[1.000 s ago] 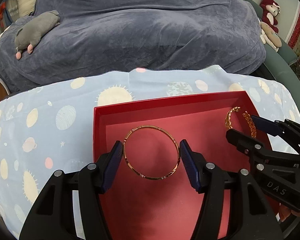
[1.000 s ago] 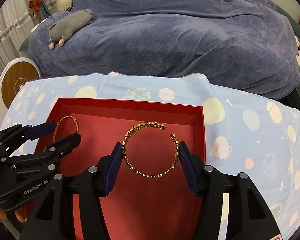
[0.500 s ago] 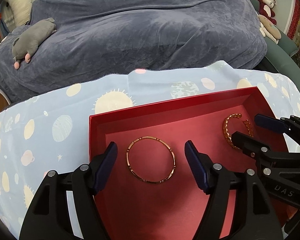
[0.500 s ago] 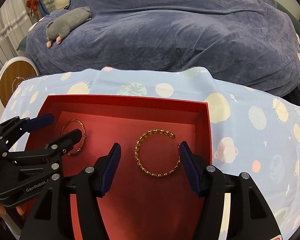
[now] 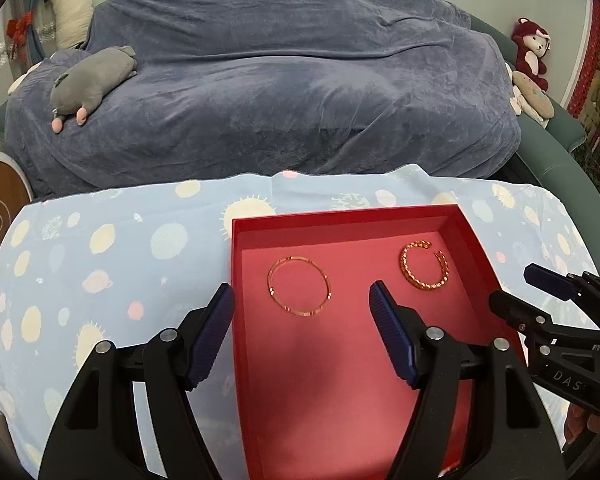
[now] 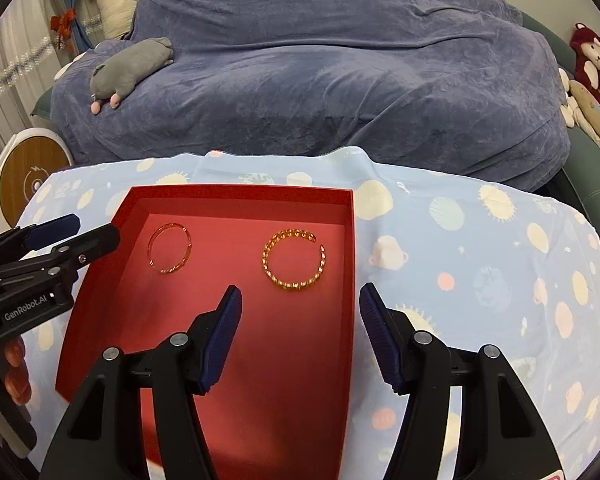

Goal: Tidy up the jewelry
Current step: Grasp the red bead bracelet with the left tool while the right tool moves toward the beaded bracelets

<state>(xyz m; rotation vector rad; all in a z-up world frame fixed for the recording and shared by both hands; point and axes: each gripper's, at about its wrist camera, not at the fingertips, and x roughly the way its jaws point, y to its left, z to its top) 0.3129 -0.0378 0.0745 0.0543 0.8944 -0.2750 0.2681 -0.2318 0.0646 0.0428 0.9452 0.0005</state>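
Note:
A red tray (image 5: pixel 340 216) (image 6: pixel 236 192) lies on the planet-print cloth. A thin gold bangle (image 5: pixel 299 291) (image 6: pixel 169 248) lies flat in its left half. An open gold chain bracelet (image 5: pixel 424 266) (image 6: pixel 294 259) lies flat in its right half. My left gripper (image 5: pixel 302 334) is open and empty, held above and behind the bangle; it also shows in the right wrist view (image 6: pixel 76 230). My right gripper (image 6: pixel 300 334) is open and empty, behind the chain bracelet; it also shows in the left wrist view (image 5: pixel 512 288).
The blue cloth (image 5: pixel 100 264) covers the table around the tray. Behind it a sofa under a dark blue blanket (image 5: pixel 284 92) holds a grey plush toy (image 5: pixel 92 80). More plush toys (image 5: pixel 532 64) sit at the far right. A round wooden-faced device (image 6: pixel 28 176) stands left.
Both grippers have opened, let go of the bangle and the chain bracelet, and pulled back and up. Both pieces now lie free in the tray.

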